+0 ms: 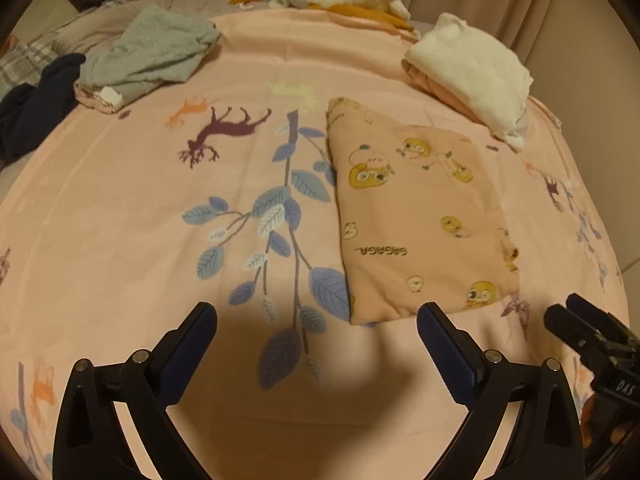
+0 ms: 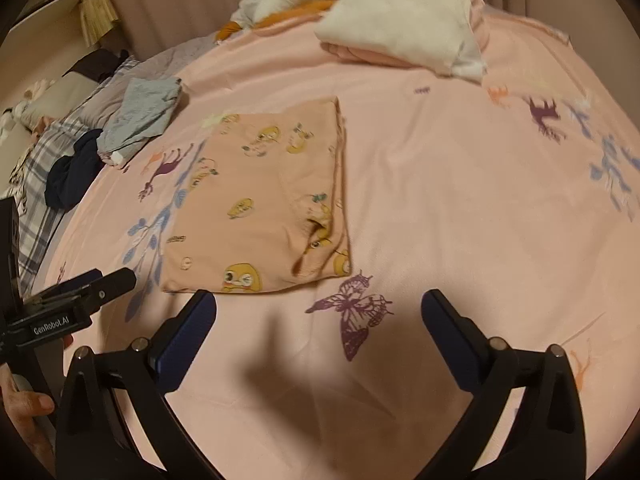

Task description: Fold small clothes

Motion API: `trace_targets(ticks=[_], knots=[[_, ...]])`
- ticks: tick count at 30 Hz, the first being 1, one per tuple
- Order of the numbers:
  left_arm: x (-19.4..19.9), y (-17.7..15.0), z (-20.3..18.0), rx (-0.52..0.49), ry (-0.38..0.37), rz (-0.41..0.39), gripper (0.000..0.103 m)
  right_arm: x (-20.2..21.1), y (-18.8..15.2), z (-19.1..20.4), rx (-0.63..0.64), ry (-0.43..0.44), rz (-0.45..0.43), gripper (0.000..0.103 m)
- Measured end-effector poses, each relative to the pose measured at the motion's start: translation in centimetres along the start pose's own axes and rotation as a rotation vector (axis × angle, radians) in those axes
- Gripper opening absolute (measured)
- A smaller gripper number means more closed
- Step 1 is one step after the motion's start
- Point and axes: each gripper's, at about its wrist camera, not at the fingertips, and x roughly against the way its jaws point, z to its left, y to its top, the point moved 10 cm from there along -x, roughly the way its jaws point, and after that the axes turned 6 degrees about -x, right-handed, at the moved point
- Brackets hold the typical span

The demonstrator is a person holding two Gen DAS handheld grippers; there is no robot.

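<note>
Left hand-held gripper [image 1: 316,320] agape (empty) | folded garment [image 1: 416,216] just beyond

Right gripper [image 2: 318,304] jaws spread wide, nothing between them, hovering over pink printed bedsheet [image 2: 460,208]. Just ahead of left finger: folded peach garment with yellow cartoon-face print [image 2: 264,204], flat, near edge close to the fingertip, not touching. Purple butterfly print [image 2: 354,316] between the fingers. Far ahead: folded white and pink clothes stack [image 2: 404,32]. Ahead-left: crumpled grey garment [image 2: 140,116], dark navy garment [image 2: 72,176] beside it. Left gripper [image 2: 96,286] at left edge, a hand [image 2: 24,408] below it.
</note>
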Motion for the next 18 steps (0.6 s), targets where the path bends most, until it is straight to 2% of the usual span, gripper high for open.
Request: trace_targets(ticks=[5,10,12,16,18], knots=[[1.9,0.3,-0.1,-0.018,0.08,-0.002,0.101,1.9,0.1,0.7,0.029,-0.04,-0.052,0.103],[4.5,0.4,-1.1,-0.07,0.117,-0.044,0.102,4.1,-0.4,1.9,0.046,-0.041,-0.076,0.103],[5.3,0.3,-1.4,-0.077,0.115,-0.054,0.102,4.9,-0.6,2.4,0.051,-0.035,-0.076,0.103],[6.9,0.1,-2.0,-0.07,0.061,-0.07,0.102,6.6,-1.0,3.6,0.079,-0.031,-0.081,0.103],[7.9,0.1,-2.2,-0.07,0.063,-0.079,0.102,7.5,-1.2,4.2,0.09,-0.025,-0.087,0.103]])
